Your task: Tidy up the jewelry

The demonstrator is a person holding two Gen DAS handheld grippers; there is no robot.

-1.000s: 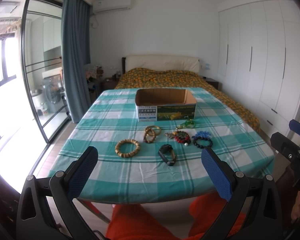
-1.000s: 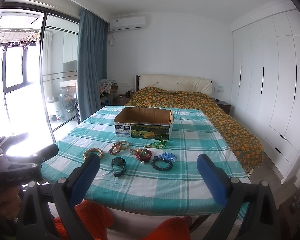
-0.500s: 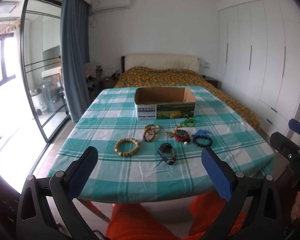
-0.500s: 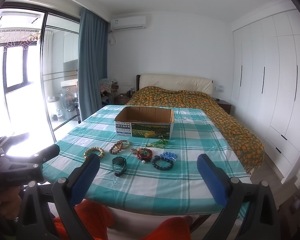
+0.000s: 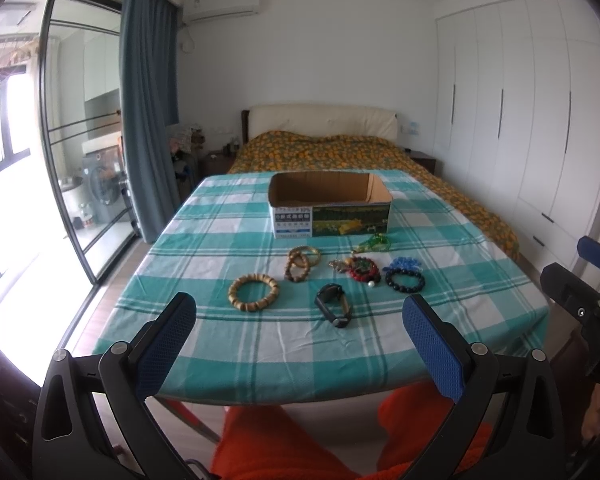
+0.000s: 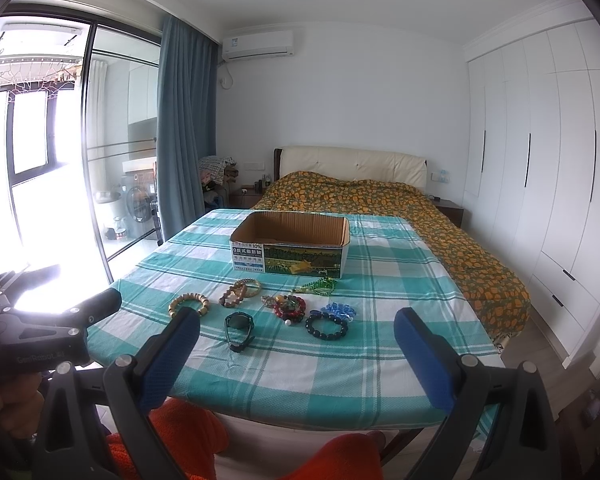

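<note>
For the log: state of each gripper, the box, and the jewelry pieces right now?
left gripper: open, holding nothing
right gripper: open, holding nothing
cardboard box: open-topped, upright
wooden bead bracelet: flat on cloth
black bead bracelet: flat on cloth
watch: on cloth, outside box

— Straight ahead, beyond the far table edge?
— Bed (image 5: 340, 152) under an orange-patterned cover, cream headboard (image 6: 352, 164) against the white wall.
— Higher up?
— Air conditioner (image 6: 258, 45) mounted near the ceiling, blue curtain (image 5: 150, 112) hanging just left of it.
— Far left?
— Sliding glass door (image 6: 116, 148), very bright; washing machine (image 5: 100, 178) visible through the glass.
— Right side?
— White wardrobe (image 6: 540, 168) with slim dark handles, floor to ceiling; nightstand (image 5: 422, 160) between it and the bed.
</note>
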